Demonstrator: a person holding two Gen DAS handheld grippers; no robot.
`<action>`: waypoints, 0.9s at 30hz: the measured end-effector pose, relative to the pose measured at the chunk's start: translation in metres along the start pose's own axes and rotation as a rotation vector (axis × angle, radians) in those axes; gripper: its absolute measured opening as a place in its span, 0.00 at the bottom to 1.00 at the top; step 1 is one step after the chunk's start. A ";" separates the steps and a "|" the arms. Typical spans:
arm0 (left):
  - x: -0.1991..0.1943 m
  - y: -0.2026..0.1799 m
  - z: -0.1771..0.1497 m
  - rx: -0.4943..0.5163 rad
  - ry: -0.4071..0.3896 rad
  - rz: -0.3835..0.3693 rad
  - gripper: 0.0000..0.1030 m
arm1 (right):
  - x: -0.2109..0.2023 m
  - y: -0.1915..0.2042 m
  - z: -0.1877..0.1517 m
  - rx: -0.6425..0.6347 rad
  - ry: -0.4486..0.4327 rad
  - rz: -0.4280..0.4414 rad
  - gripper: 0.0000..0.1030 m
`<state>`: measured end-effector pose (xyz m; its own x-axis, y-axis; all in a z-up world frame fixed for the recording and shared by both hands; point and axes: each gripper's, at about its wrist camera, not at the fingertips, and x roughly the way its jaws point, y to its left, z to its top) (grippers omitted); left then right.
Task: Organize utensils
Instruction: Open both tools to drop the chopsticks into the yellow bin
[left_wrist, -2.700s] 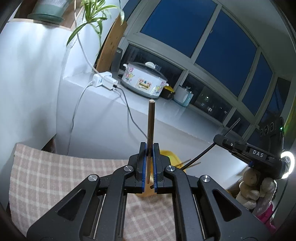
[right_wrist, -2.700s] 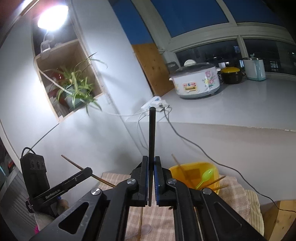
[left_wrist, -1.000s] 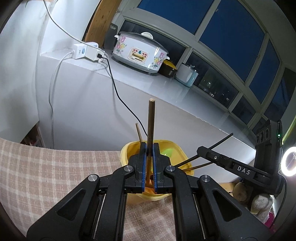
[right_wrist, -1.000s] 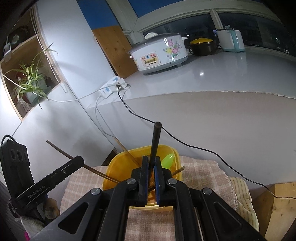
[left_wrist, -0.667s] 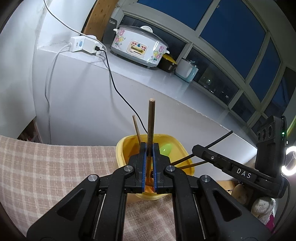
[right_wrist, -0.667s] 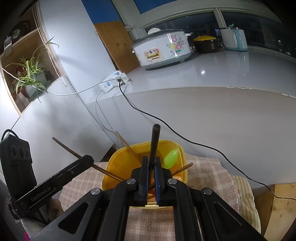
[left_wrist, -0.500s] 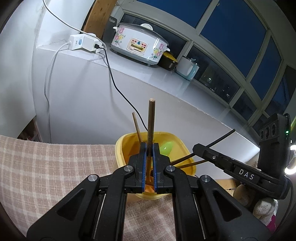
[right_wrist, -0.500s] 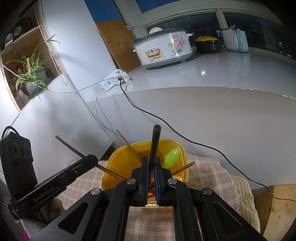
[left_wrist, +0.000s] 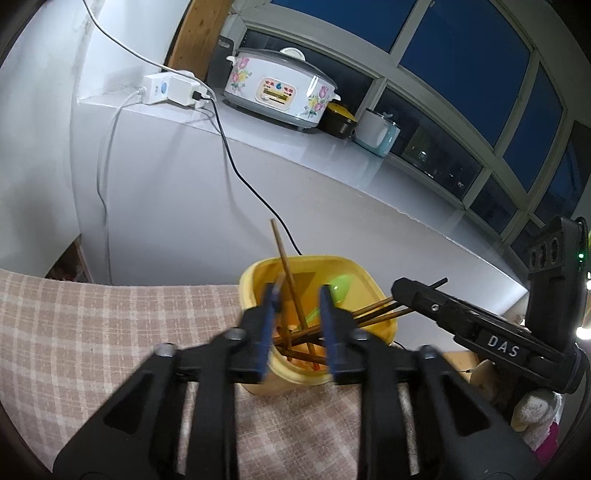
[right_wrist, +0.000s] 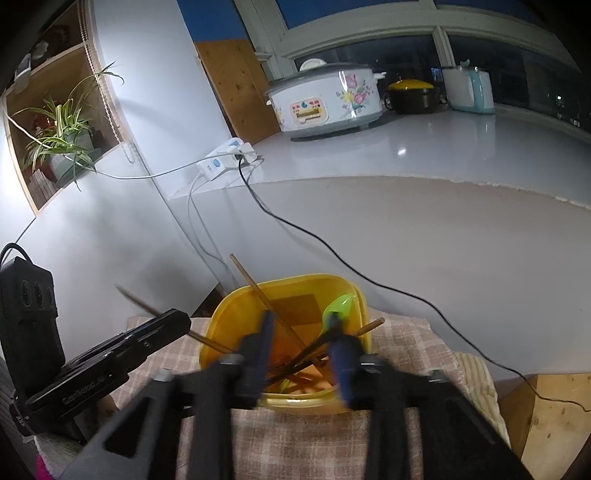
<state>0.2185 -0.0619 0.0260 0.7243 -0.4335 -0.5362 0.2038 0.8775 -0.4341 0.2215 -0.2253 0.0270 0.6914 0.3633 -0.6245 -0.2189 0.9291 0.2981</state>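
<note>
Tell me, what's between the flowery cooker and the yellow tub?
A bare white ledge, then its grey wall below. A black cord hangs between the flowery cooker and the yellow tub, seen by both wrist cameras.

Chopsticks (left_wrist: 286, 266) crowding yellow tub (left_wrist: 373, 284), checked cloth (left_wrist: 92, 325) clear

Lighting: dim indoor light with a cool blue cast; windows (left_wrist: 461, 55) deep blue, dark outside.
Source: strong white glow at the left edge of the right wrist view, washing out the wall beside the shelf plant (right_wrist: 62, 136).
Glare: small highlights on the glossy white counter (right_wrist: 402, 151); soft sheen along the counter in the left wrist view.
Shadows: soft, faint on the wall.
Blur: left gripper (left_wrist: 297, 295) and right gripper (right_wrist: 301, 325) fingers motion-smeared; background sharp.
Distortion: heavy fisheye bowing of window frames; black vignette in corners.
</note>
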 end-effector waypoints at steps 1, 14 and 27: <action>-0.002 0.000 -0.001 0.000 -0.004 0.003 0.33 | -0.002 0.001 -0.001 -0.007 -0.006 -0.006 0.45; -0.037 0.004 -0.010 0.016 -0.064 0.050 0.52 | -0.038 0.023 -0.008 -0.100 -0.103 -0.082 0.92; -0.076 0.003 -0.030 0.044 -0.106 0.067 0.55 | -0.073 0.041 -0.026 -0.157 -0.163 -0.095 1.00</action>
<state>0.1445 -0.0324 0.0437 0.8024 -0.3513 -0.4825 0.1793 0.9129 -0.3666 0.1438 -0.2123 0.0658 0.8132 0.2692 -0.5160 -0.2430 0.9627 0.1193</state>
